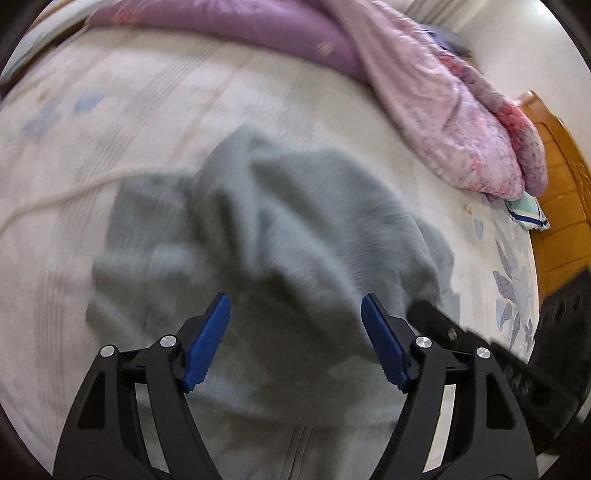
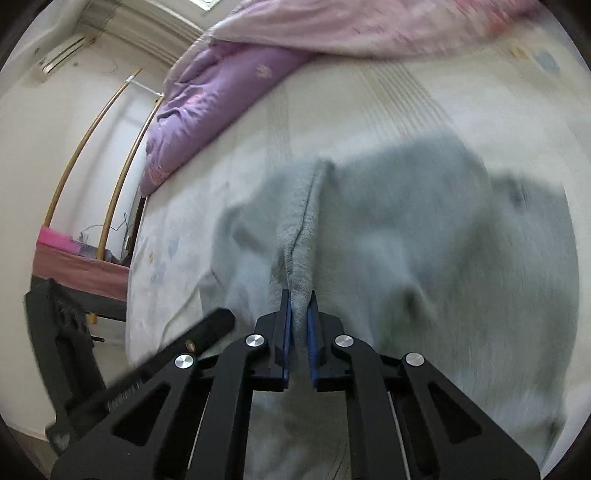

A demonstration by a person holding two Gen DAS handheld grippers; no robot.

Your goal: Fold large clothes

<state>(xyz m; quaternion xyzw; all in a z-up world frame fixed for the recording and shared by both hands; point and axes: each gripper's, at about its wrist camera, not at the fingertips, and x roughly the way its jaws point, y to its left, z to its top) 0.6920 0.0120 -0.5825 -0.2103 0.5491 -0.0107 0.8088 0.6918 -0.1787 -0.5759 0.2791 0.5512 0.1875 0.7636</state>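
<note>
Grey garment (image 1: 280,229), purple quilt (image 1: 236,26), blue-padded claws.

Fleecy matt grey garment (image 2: 406,229) (headboard (image 1: 557,206): glossy wood).

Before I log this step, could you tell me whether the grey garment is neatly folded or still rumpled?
Still rumpled: the grey garment lies bunched in uneven humps on the bed sheet, one ridge pinched in the right gripper.

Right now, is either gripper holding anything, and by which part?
The right gripper pinches a bunched fold of the grey garment. The left gripper is open and holds nothing.
</note>
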